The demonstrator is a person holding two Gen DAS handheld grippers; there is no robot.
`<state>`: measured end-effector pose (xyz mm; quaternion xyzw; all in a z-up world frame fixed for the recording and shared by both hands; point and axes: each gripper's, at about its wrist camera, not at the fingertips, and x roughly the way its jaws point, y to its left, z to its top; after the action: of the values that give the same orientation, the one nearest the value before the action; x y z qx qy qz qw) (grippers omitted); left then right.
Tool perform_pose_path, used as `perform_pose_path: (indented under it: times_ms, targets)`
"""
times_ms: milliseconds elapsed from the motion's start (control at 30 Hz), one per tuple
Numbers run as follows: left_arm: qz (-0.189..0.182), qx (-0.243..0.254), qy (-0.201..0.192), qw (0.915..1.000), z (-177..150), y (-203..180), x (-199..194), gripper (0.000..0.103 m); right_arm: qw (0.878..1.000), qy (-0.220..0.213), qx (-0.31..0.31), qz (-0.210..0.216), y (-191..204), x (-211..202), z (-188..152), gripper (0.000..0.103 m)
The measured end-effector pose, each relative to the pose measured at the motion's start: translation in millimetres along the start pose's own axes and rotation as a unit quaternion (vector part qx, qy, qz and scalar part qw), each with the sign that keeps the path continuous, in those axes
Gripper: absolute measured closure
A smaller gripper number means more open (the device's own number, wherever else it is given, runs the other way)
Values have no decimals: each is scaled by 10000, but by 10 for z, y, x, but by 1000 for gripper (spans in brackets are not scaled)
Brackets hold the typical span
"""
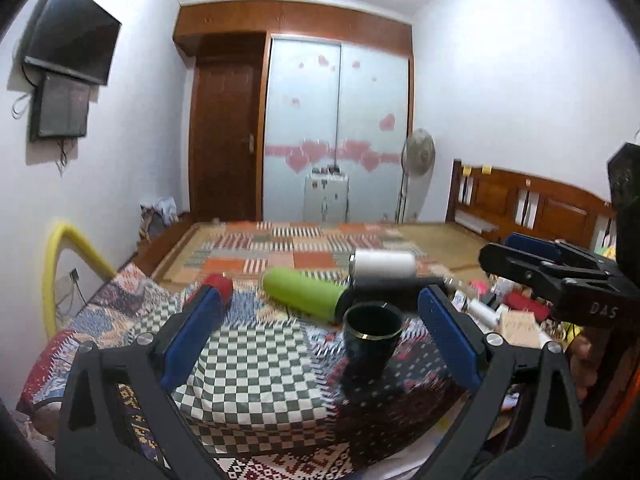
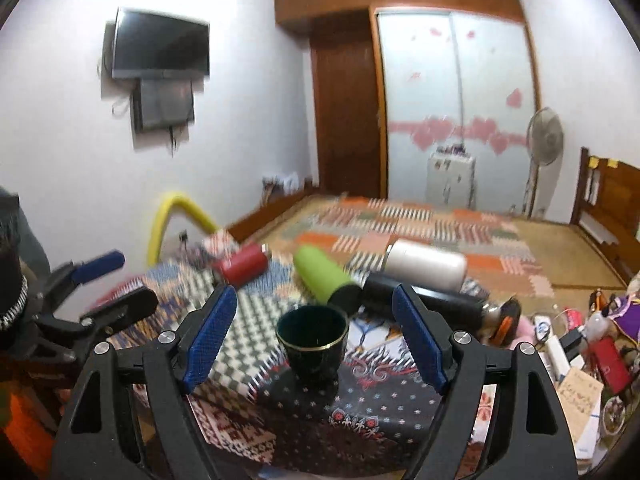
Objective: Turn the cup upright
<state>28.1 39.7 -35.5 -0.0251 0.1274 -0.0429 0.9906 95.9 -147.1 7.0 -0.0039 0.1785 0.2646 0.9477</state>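
A dark cup with a thin gold rim [image 1: 373, 338] stands upright, mouth up, on the patchwork cloth [image 1: 256, 364]. It also shows in the right wrist view [image 2: 312, 340]. My left gripper [image 1: 320, 320] is open and empty, with the cup between its blue pads, nearer the right pad [image 1: 450, 330], not touching. My right gripper [image 2: 314, 328] is open and empty, the cup centred between its pads with gaps on both sides. The right gripper shows at the right edge of the left wrist view [image 1: 532, 258]. The left gripper shows at the left of the right wrist view [image 2: 100, 276].
Behind the cup lie a green bottle [image 2: 324, 276], a red bottle [image 2: 242, 266], a white flask [image 2: 426, 264] and a black flask [image 2: 424, 300]. Clutter of small items sits to the right [image 2: 580, 344]. A yellow tube [image 2: 176, 216] arches at the left.
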Motion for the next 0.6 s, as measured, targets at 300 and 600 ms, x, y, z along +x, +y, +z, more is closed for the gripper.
perform_pose_path:
  times_ms: [300,600]
  targets:
    - [258,144,-634,9976,108,-324,-559,2,9961,-819,171,-293,135,-559,-5,14]
    - [280,74,-698,9971,81,-399,-756,0,9923,-1081,239,-555,215,-763,-132,0]
